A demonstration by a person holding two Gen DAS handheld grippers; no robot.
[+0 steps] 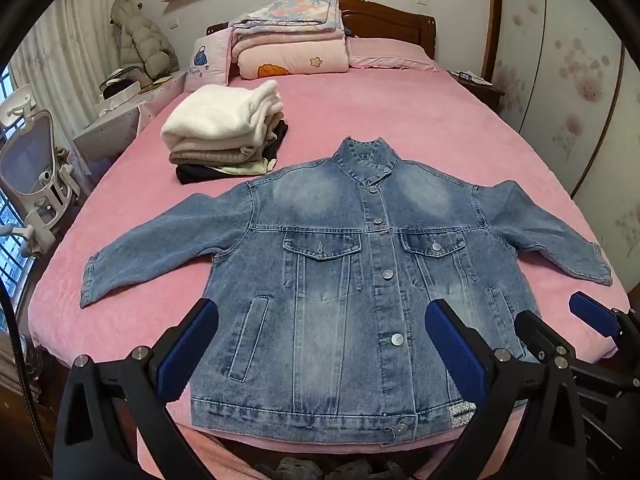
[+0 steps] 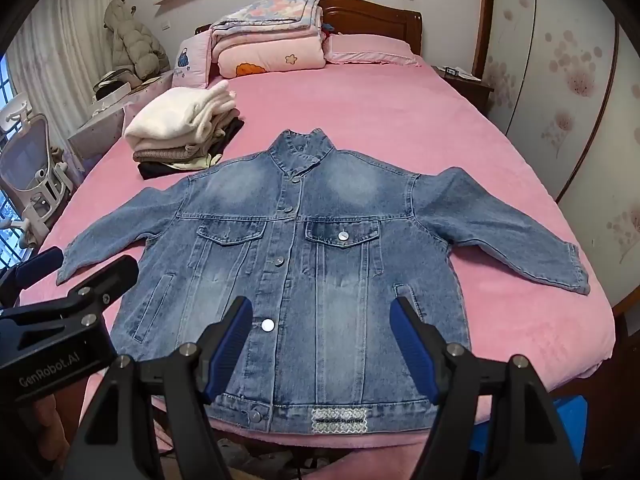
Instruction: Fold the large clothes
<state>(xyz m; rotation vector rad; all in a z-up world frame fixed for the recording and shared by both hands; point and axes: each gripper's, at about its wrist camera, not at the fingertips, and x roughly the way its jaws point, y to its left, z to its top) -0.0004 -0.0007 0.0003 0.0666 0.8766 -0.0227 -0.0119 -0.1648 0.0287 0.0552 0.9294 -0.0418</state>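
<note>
Jacket (image 1: 340,272) is lying flat, buttoned, front up on the bed (image 1: 400,120), sleeves spread, near the stack (image 1: 224,136). Both grippers, left (image 1: 320,352) and right (image 2: 320,344), are hovering released above its hem. Denim looks heavy and stiff; a sleeve cuff seems the best hold.

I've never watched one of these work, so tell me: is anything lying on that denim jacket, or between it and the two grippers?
Nothing visible does. The denim jacket lies spread flat on the pink bed, nothing on it. The left gripper and right gripper hang open above its hem. The folded pile sits beyond it.
</note>
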